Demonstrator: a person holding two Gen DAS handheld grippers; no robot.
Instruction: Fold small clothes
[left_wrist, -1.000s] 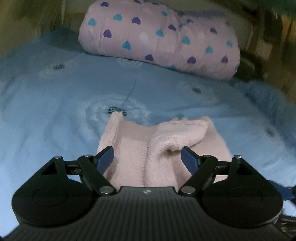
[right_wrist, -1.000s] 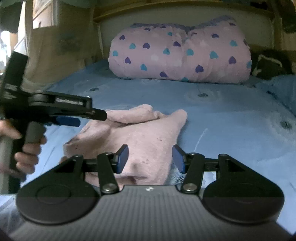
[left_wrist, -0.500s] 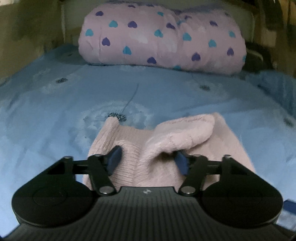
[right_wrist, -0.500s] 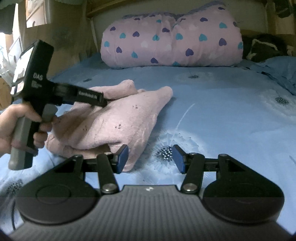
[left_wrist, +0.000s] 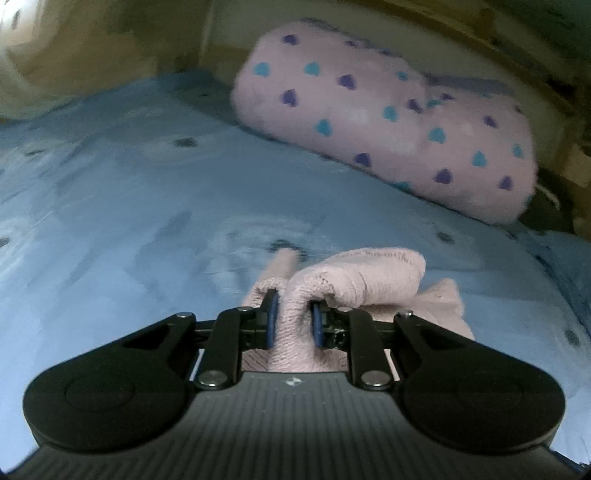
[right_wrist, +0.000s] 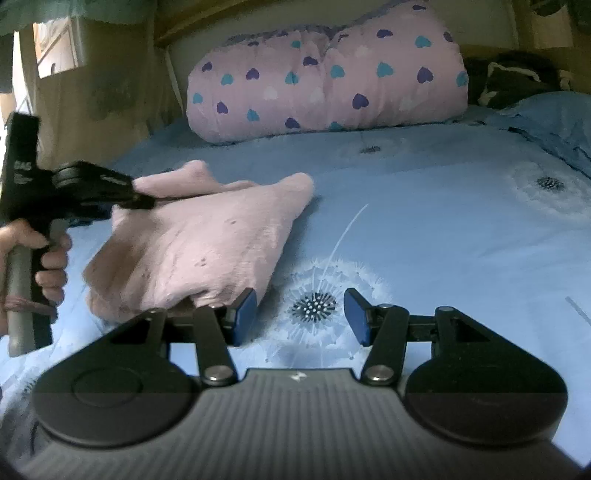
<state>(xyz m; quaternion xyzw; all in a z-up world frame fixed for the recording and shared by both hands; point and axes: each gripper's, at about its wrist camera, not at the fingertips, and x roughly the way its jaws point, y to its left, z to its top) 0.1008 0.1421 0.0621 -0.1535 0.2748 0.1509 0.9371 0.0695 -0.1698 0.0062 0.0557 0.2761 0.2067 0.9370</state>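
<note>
My left tool (left_wrist: 291, 319) is closing, pinching a ridge of the pink top (right_wrist: 199, 243) so I can lift it. Right tool (right_wrist: 300, 314) hangs released just right of the top, on the bed (right_wrist: 443, 221).

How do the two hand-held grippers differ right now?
The left gripper has its fingers closing on a fold of the pink knitted garment; the right gripper has its fingers apart with nothing between them. The left is at the garment's far side; the right hangs beside its near corner, over the blue bedsheet. Both have blue pads on black frames.
</note>
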